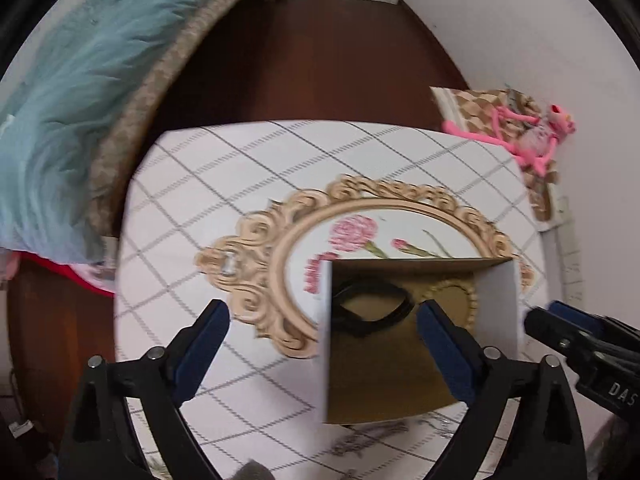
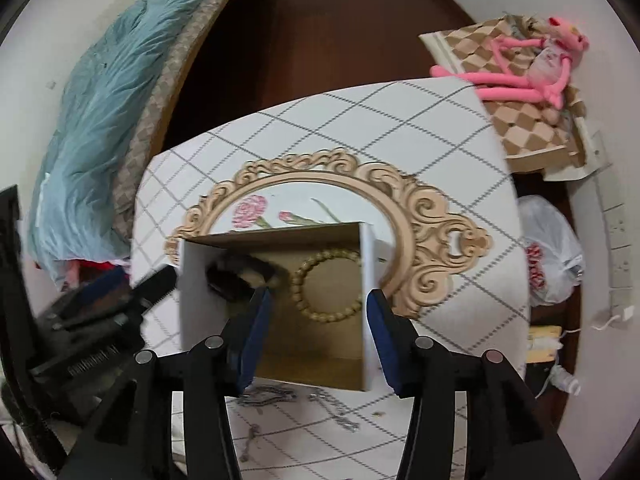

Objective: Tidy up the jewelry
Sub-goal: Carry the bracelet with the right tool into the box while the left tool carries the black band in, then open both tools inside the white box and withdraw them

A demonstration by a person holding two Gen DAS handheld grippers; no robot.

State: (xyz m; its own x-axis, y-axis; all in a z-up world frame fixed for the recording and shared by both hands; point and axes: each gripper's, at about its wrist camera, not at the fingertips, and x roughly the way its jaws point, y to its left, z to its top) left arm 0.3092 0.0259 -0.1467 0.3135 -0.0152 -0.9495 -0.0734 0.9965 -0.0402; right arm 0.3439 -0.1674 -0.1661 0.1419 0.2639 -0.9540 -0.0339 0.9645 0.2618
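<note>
An open box [image 1: 496, 300] [image 2: 196, 304], white outside and brown inside, stands on an ornate beige tray [image 1: 256, 240] [image 2: 432, 232] on the checked tablecloth. Inside it lie a black bracelet [image 1: 372, 308] [image 2: 240, 276] and a beaded golden bracelet [image 1: 452, 300] [image 2: 328, 288]. My left gripper [image 1: 322, 340] is wide open and straddles the box's left wall, one finger outside and one inside. My right gripper [image 2: 320, 336] is open astride the right wall, with its pads not pressing on it. Thin chains [image 1: 368, 440] [image 2: 332, 404] lie on the cloth in front of the box.
The table [image 1: 200, 184] [image 2: 400, 120] ends at a dark floor beyond. A bed with a teal blanket [image 1: 68, 92] [image 2: 108, 108] is at the left. A pink plush toy [image 1: 532, 136] [image 2: 520, 80] lies on a checkered box at the right, and below it a white plastic bag [image 2: 548, 248].
</note>
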